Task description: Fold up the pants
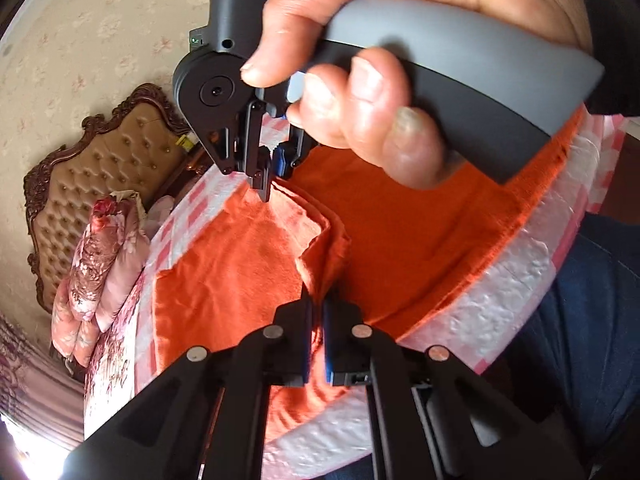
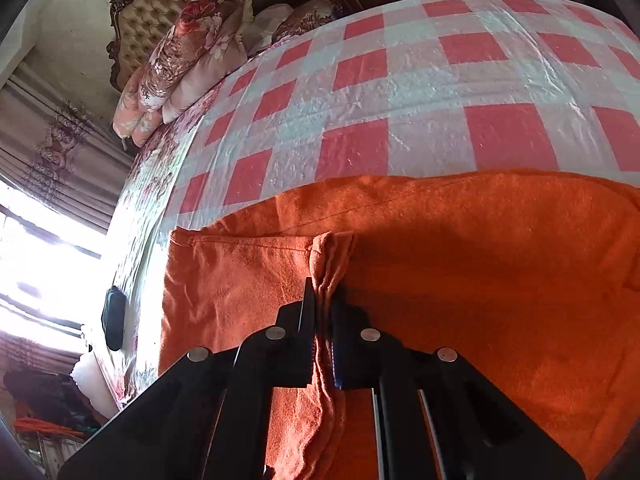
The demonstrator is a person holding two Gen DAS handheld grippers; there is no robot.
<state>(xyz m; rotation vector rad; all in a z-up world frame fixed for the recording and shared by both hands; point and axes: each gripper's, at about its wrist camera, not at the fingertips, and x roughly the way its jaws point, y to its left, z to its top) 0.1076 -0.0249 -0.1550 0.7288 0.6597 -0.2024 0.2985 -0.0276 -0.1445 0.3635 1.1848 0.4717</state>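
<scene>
The orange pants [image 1: 248, 264] lie spread on the checked bed cover, and show in the right wrist view [image 2: 480, 272] too. My left gripper [image 1: 318, 304] is shut on a bunched fold of the pants near the bed's front edge. My right gripper [image 2: 323, 296] is shut on another bunched fold of the cloth. In the left wrist view the right gripper [image 1: 269, 194] is seen from outside, held by a hand, pinching the far edge of the lifted fold. The fold runs raised between the two grippers.
The red-and-white checked cover [image 2: 400, 92] spans the bed. Floral pillows [image 2: 188, 56] and a tufted headboard [image 2: 160, 4] are at the far left. A dark object [image 2: 114, 318] lies at the bed's left edge. The person's blue jeans [image 1: 592, 320] stand at the right.
</scene>
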